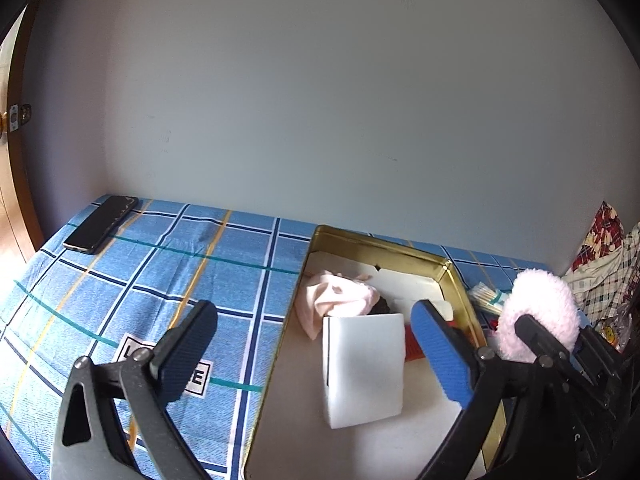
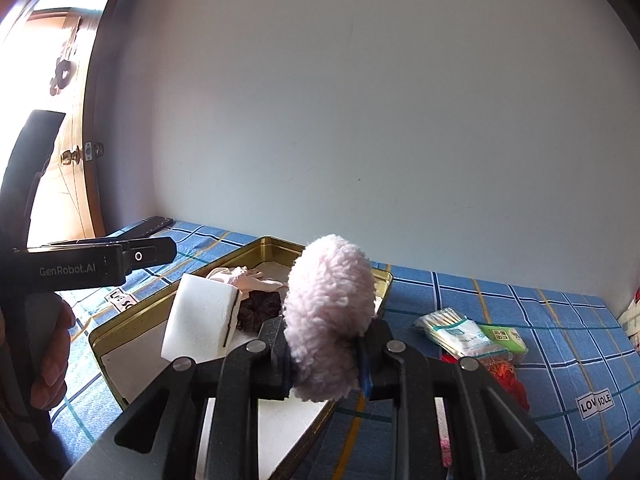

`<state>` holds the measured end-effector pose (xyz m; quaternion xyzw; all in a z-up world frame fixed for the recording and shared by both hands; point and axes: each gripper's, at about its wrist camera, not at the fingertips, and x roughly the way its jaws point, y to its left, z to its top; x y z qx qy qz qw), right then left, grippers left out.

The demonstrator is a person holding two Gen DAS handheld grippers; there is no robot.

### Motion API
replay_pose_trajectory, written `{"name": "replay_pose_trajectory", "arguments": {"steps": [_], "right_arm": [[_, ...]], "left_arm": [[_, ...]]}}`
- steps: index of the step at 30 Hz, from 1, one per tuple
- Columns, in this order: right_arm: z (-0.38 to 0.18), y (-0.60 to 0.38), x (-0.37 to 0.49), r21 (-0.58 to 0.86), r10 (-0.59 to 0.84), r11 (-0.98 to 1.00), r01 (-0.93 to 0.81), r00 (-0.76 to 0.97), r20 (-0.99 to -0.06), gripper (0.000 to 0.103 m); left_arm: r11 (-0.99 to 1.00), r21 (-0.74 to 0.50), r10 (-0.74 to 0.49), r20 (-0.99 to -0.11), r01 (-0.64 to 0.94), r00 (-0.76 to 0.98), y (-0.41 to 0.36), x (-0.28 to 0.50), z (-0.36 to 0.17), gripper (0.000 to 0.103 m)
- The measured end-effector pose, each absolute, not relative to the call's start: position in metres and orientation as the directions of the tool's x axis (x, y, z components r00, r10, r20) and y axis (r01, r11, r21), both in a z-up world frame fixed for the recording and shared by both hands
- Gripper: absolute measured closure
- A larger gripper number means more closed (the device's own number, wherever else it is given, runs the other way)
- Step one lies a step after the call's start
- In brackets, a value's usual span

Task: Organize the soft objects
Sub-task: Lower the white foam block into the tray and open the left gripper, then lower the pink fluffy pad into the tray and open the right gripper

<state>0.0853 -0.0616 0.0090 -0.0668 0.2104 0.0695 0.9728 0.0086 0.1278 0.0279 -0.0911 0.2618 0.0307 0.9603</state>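
A gold metal tin (image 1: pixel 384 246) (image 2: pixel 132 322) lies open on the blue checked bedcover. Inside it are a white foam block (image 1: pixel 364 368) (image 2: pixel 200 316), a pale pink cloth (image 1: pixel 340 300) (image 2: pixel 240 276) and a dark brown fuzzy item (image 2: pixel 260 308). My right gripper (image 2: pixel 326 364) is shut on a fluffy pink puff (image 2: pixel 328 312) (image 1: pixel 540 312), held above the tin's right side. My left gripper (image 1: pixel 316 344) is open and empty, hovering over the tin's left edge near the foam block.
A black phone (image 1: pixel 100 224) lies at the bed's far left corner. A cotton-swab pack (image 2: pixel 452 330) (image 1: pixel 486 296), a green tissue packet (image 2: pixel 504 338) and a red item (image 2: pixel 510 378) lie right of the tin. Checked clothes (image 1: pixel 604 264) pile at the right. The wall is close behind.
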Motion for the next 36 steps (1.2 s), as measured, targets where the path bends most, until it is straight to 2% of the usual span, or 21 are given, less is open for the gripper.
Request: {"name": "replay_pose_trajectory", "arguments": {"steps": [9,24,36], "right_arm": [[0.01,-0.058,0.091,-0.114,0.119,0.976,-0.187,0.89,-0.44,0.077],[0.013,-0.058,0.106,-0.087,0.15,0.968,-0.234,0.825,-0.545,0.077],[0.017,-0.055,0.11,-0.096,0.147,0.964,-0.25,0.793,-0.591,0.077]], "left_arm": [[0.98,-0.157,0.031,-0.502,-0.126,0.864,0.131,0.008,0.028,0.004],[0.978,-0.146,0.055,-0.506,-0.148,0.861,0.135,0.007,0.026,0.004],[0.978,-0.144,0.059,-0.506,-0.151,0.86,0.137,0.007,0.026,0.004]]}}
